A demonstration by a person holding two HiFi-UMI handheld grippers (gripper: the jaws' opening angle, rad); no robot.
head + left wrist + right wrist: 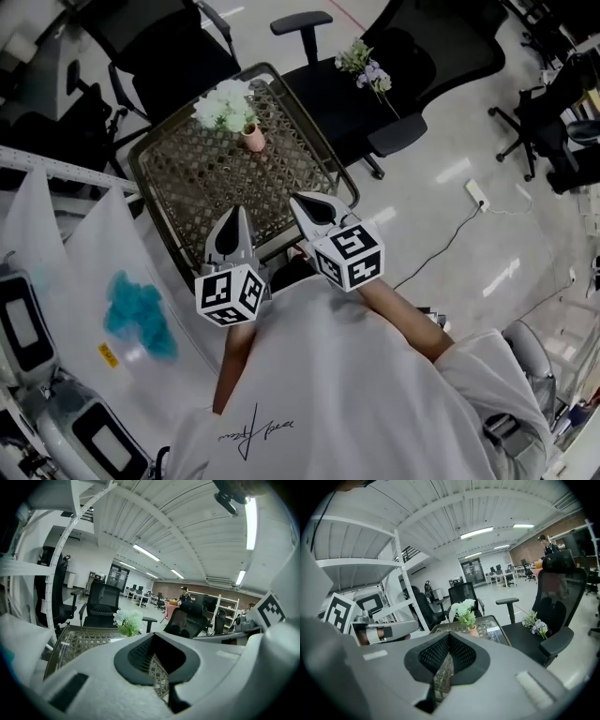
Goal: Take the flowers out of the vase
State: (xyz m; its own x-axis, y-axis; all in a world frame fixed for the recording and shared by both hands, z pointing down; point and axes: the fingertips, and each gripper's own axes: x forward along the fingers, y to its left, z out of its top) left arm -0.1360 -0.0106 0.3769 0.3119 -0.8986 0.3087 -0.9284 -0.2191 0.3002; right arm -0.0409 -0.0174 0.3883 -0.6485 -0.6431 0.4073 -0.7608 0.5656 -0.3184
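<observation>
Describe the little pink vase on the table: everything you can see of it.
The vase is a small, plain pink pot with a matt look, maybe ceramic. It stands upright on the woven lattice top of the table, toward the end far from the person. A bunch of white flowers with green leaves stands in its mouth. Nothing else touches it. The left gripper and right gripper are at the near end, well short of it.

Bright, even light; fisheye-warped edges.
</observation>
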